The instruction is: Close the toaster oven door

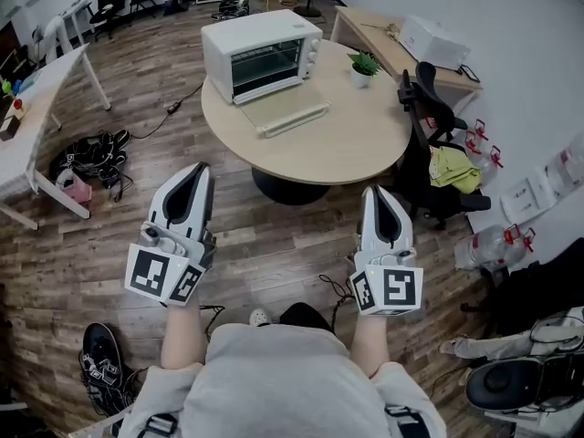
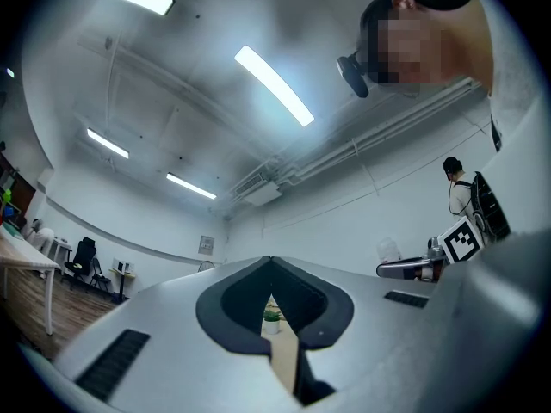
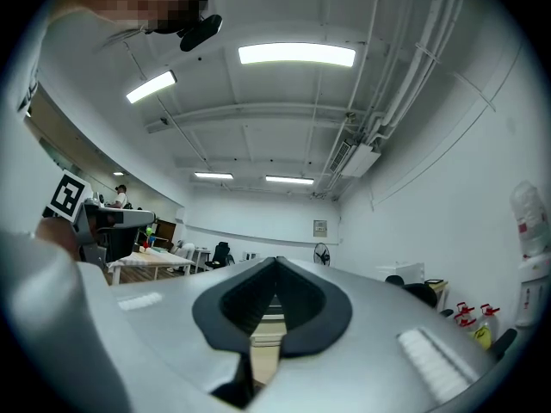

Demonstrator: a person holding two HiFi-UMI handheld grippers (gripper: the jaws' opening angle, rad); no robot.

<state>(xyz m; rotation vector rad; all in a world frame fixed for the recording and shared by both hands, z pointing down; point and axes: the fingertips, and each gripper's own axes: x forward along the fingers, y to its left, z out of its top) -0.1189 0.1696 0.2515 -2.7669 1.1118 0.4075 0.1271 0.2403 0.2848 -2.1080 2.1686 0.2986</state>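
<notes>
**Left gripper** [image 1: 193, 176]: held in the person's left hand, low in the head view, over the wooden floor [image 1: 274, 245]. The jaws are brought together at their tips and nothing is clamped between them. In the left gripper view [image 2: 271, 265], only a narrow slit is left below the tips. A small potted plant [image 2: 272, 315] is seen through it. The marker cube [image 1: 164, 276] is carried at the rear.

**Right gripper** [image 1: 380, 194]: held in the right hand, level with the left one and well apart from it. The jaws are pressed together and nothing is held. In the right gripper view [image 3: 275, 265], a strip of pale tabletop is seen through the slit below the tips. Its marker cube [image 1: 391, 290] is turned towards the head camera.

**Round table** [image 1: 365, 144]: pale top, dark pedestal, set ahead of both grippers and touched by neither.

**Toaster oven** [image 1: 260, 53]: white, placed at the table's far left edge. Its door [image 1: 283, 109] is folded fully down and laid out flat over the tabletop, so the rack inside is exposed.

**Potted plant** [image 1: 364, 67]: small, white pot, set on the table just right of the oven.

**Office chair** [image 1: 429, 108]: black, placed at the table's right edge, with a yellow-green cloth [image 1: 453, 169] on it.

**Side desk** [image 1: 383, 39]: set behind the table, with a white box [image 1: 433, 42] on it.

**Dark bags** [image 1: 91, 158]: heaped on the floor at left, beside a white desk [image 1: 36, 108].
</notes>
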